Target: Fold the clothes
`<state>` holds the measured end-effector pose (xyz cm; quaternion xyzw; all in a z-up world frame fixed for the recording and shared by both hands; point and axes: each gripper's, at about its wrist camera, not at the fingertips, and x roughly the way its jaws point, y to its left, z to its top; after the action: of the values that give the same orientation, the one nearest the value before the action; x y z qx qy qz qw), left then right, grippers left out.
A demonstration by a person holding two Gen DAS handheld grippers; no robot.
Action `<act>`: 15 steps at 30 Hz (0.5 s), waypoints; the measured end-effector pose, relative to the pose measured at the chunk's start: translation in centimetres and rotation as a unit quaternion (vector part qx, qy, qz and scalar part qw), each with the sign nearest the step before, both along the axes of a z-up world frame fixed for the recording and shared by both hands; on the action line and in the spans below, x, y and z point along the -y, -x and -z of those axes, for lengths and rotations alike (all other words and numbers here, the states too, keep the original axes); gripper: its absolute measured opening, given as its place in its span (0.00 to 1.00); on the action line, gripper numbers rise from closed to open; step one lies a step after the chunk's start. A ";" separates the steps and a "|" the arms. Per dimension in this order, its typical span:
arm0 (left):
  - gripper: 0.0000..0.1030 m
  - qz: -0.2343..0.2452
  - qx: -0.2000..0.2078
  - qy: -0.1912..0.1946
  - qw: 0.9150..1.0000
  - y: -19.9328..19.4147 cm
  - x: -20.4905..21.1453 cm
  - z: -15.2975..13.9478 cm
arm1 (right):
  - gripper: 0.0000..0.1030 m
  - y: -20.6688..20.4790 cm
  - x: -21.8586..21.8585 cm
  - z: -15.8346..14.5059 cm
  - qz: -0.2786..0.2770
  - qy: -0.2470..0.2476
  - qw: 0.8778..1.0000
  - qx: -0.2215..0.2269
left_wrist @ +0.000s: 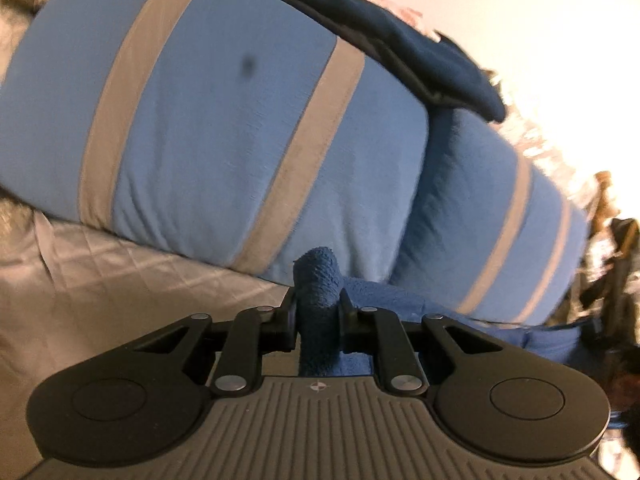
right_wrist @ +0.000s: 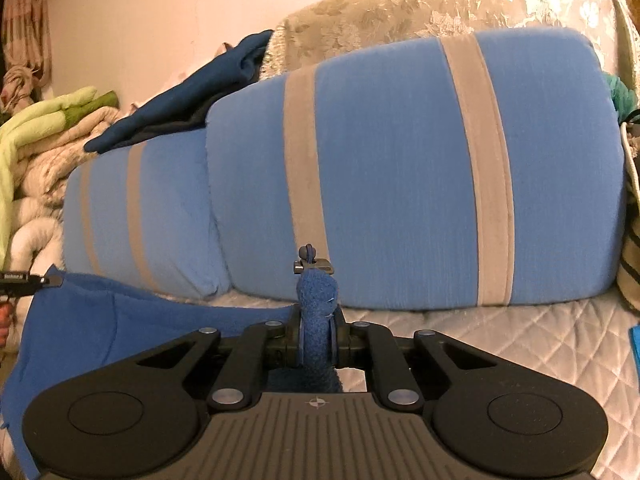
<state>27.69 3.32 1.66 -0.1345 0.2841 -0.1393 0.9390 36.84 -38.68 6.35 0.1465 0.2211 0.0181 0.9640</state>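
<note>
A fuzzy dark blue garment [right_wrist: 120, 320] hangs stretched between my two grippers above the quilted bed. My right gripper [right_wrist: 318, 316] is shut on a bunched corner of it, and the cloth spreads away to the left, where the tip of the left gripper [right_wrist: 28, 279] holds the other corner. In the left wrist view my left gripper [left_wrist: 318, 304] is shut on a rolled fold of the blue garment [left_wrist: 400, 296], which trails off to the right. Both grippers face the big blue pillows.
Two light blue pillows with grey stripes [right_wrist: 400, 168] lie on the grey quilted bedspread [right_wrist: 500, 340]. A dark navy cloth [right_wrist: 192, 100] drapes over them. Piled green and cream blankets [right_wrist: 48, 140] sit at the left, a beige headboard [right_wrist: 400, 12] behind.
</note>
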 end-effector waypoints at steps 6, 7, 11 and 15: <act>0.18 -0.033 -0.017 -0.046 0.998 -1.3 1.2 1.6 | 0.13 -4.2 -0.2 2.3 0.018 0.007 0.999 -0.026; 0.18 -0.037 -0.021 -0.053 0.998 -1.5 1.3 1.9 | 0.14 -4.7 -0.4 2.9 0.022 0.013 0.999 -0.033; 0.25 -0.057 -0.034 -0.080 0.995 -2.0 1.9 3.0 | 0.37 -6.0 -1.8 4.3 0.044 0.047 0.996 -0.058; 0.47 -0.077 -0.044 -0.109 0.990 -2.3 2.3 3.9 | 0.93 -5.3 -3.1 4.0 0.069 0.103 0.989 -0.076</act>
<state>30.01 0.99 -2.22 -0.0592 0.3273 -0.0289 0.9426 42.10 -35.56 2.38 0.0629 0.2839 -0.0829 0.9532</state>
